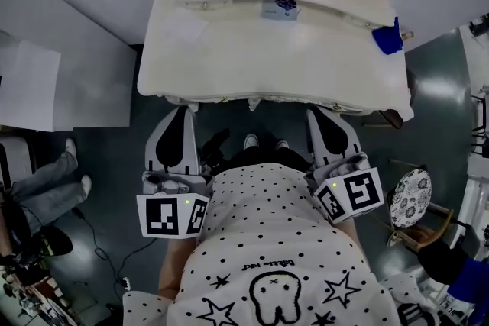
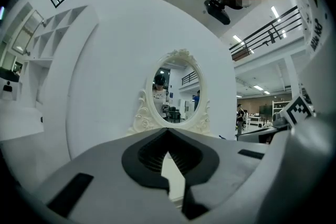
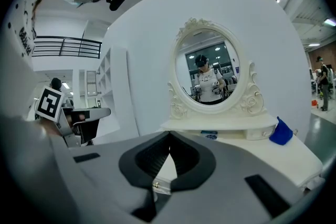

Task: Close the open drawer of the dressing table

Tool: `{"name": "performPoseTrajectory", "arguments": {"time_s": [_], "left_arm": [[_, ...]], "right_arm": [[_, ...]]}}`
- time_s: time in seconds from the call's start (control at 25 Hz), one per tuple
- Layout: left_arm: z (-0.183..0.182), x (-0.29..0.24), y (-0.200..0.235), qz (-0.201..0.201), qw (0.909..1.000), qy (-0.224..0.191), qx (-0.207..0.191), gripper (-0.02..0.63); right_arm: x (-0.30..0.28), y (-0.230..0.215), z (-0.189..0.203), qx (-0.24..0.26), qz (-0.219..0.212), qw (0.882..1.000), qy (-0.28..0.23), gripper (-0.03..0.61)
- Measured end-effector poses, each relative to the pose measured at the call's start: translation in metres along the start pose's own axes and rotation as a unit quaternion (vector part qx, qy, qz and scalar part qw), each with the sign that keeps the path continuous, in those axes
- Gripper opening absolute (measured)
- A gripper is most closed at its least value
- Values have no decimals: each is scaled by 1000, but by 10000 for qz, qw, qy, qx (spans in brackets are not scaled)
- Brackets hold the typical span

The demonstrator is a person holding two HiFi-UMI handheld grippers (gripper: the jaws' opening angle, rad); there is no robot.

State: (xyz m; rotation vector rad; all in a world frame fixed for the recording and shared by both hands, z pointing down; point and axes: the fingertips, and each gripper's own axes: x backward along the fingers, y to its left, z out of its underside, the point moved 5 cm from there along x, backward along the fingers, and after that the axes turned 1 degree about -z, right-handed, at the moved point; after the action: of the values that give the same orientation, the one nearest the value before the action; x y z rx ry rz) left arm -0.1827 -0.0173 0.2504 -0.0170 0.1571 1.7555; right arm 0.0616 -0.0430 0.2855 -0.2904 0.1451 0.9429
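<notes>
The cream dressing table point(image 1: 229, 57) fills the top of the head view, with its oval mirror point(image 3: 207, 68) at the back. Its front edge point(image 1: 267, 97) looks even, and no pulled-out drawer shows from above. My left gripper point(image 1: 186, 111) and right gripper point(image 1: 313, 114) hang side by side just in front of that edge, both pointing at the table. In each gripper view the jaws meet at the tips with nothing between them. A small drawer knob point(image 3: 155, 184) shows through the gap behind the right gripper's tips point(image 3: 169, 136). The left gripper point(image 2: 168, 131) faces the mirror point(image 2: 176, 92).
A blue cloth point(image 1: 387, 38) lies at the table's right rear and a small printed card point(image 1: 279, 8) near the mirror base. A round patterned stool point(image 1: 410, 197) stands to the right. White panels point(image 1: 46, 80) and another person's legs point(image 1: 53, 183) are to the left.
</notes>
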Motion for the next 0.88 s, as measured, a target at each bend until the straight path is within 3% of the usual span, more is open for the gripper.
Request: {"name": "performPoseTrajectory", "arguments": {"time_s": [0.24,0.88], "left_arm": [[3,6,11,-232,9997,44,-7,12],[2,9,18,-338,9994,-4,124,11]], "right_arm": [[0,1,2,-13,19,10000,-22,9],[-2,2,3,15,6,10000,78,9]]}}
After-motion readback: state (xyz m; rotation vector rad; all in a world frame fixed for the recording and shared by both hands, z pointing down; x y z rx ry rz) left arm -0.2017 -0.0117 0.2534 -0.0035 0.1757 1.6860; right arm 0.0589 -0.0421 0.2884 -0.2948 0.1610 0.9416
